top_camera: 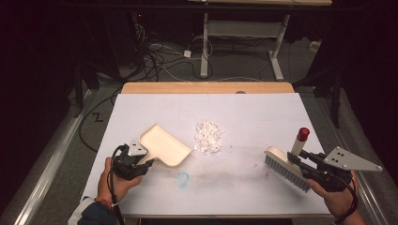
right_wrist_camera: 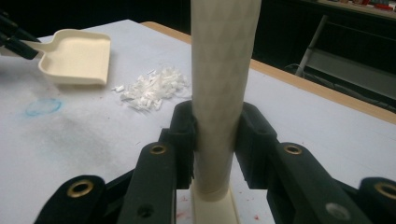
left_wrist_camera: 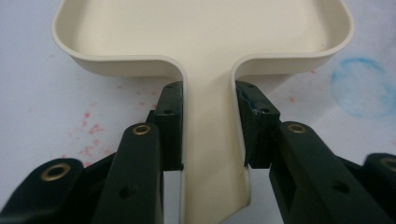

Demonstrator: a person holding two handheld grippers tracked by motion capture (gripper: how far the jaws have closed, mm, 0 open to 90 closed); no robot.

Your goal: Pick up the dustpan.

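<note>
**Two tools, both gripping: dustpan at left, brush at right**

Two hand-held tools work over a white-covered bench (top_camera: pixel 253 108), each pinching its own piece of a cream sweeping set.

At the left, the left tool (top_camera: pixel 139 164) is pressed together on the flat handle of a cream dustpan (top_camera: pixel 162 144). In the left gripper view its pads clamp both edges of the handle just behind the point where it widens into the pan (left_wrist_camera: pixel 201 42). The pan stretches away from the tool, its open mouth toward the middle of the bench. A faint blue ring (top_camera: pixel 183 178) is smudged on the bench surface just beside the tool, on its right, and in that same view red specks dot the white cover on either side of the handle.

Ahead and to the right of the dustpan's mouth, near it but apart, lies a small heap of white shreds (top_camera: pixel 209 137), between the two tools.

At the right, the right tool (top_camera: pixel 300 161) is clamped on the pale, round handle of a hand brush (top_camera: pixel 284 166). In the right gripper view the handle (right_wrist_camera: pixel 224 70) rises upright between the pads. The handle ends in a red cap (top_camera: pixel 303 133) above the tool. The brush head with its grey bristles sits just left of the tool, low over the bench; whether the bristles touch the surface cannot be told.
</note>
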